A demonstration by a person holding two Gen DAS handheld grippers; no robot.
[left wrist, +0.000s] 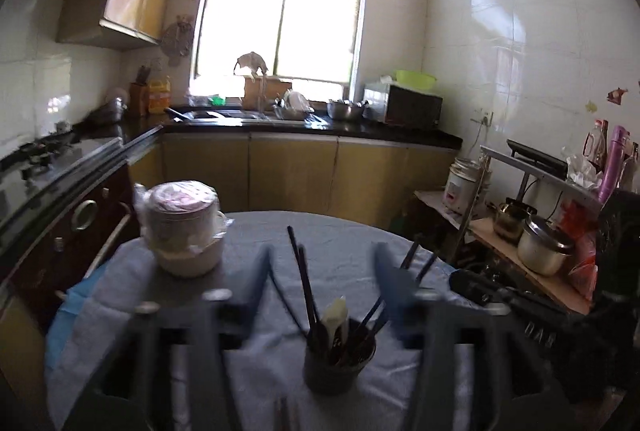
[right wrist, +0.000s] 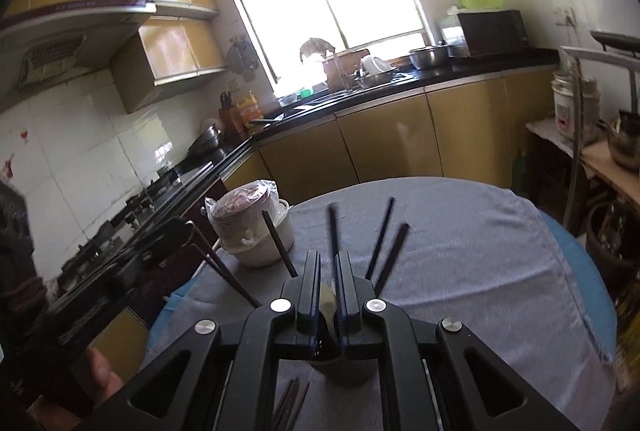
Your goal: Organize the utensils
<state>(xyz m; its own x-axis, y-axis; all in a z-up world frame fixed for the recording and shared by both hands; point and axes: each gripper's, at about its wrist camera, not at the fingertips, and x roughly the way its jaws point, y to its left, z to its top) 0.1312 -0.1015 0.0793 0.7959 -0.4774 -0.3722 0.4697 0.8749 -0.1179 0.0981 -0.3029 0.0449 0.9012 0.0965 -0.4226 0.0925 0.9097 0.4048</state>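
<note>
Sorting of utensils into the holder was the step in hand when the scene was inspected. Nearest the cameras, a few dark chopsticks point(right wrist: 290, 405) lay flat on the grey tablecloth point(right wrist: 480, 251) at the near edge of the round table, just in front of the dark cylindrical utensil cup point(left wrist: 339, 367). That cup stood upright near the table's near edge and held a bundle of dark chopsticks point(left wrist: 304, 283) fanning upward, together with a pale flat utensil point(left wrist: 335, 315).

The left gripper point(left wrist: 324, 271) stood with its blue-padded fingers wide apart, one to each side of the cup and above it; nothing was pressed between them. The right gripper point(right wrist: 329, 285) was nearly closed directly over the cup, its jaws narrow. A pale flat piece, apparently the same pale utensil, sat in the slim gap between the pads, and one dark stick rose just beyond the tips. Whether the pads actually pressed on either could not be determined.

Further off, to the left of the table, a stack of pale lidded containers wrapped in clear plastic point(left wrist: 184, 231) stood clear of the work.

In judgement, the task was partly done: most sticks were already in the cup, while those lying on the cloth remained loose. The next move would call for settling what the right gripper has in its jaws, then lowering a gripper to the flat sticks and closing squarely on them, with care not to tip the cup standing just behind.
</note>
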